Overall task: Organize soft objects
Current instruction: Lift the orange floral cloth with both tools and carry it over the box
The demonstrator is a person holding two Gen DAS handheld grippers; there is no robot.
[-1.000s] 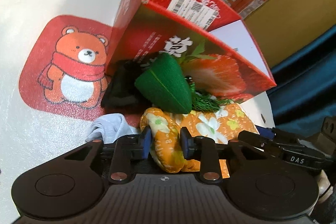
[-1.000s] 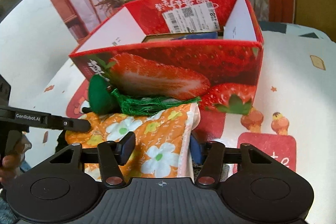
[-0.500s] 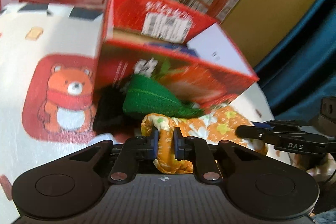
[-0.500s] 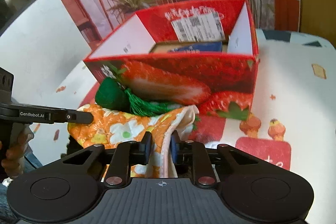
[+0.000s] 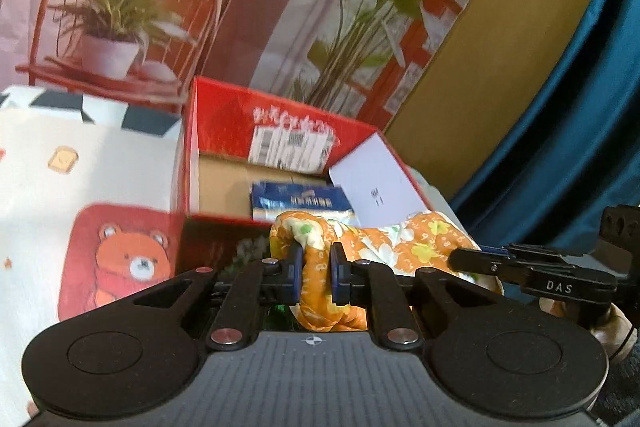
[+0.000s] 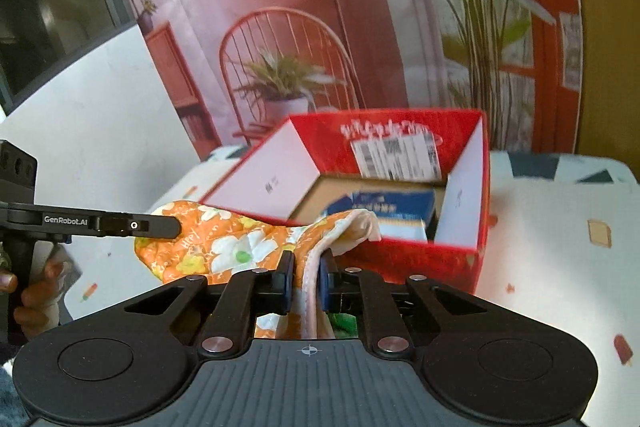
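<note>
- Since 1.0 s ago both grippers have lifted the orange cloth [image 5: 400,241] off the table to the box's near rim; box interior now in view.
- Left gripper [image 5: 314,273]: clenched on a bunched fold of cloth.
- Right gripper [image 6: 306,277]: clamped on the cloth's pale hem.
- Cloth spans between them, just before the red box [image 6: 460,259].
- Blue packet [image 5: 300,203] lies inside the box.
</note>
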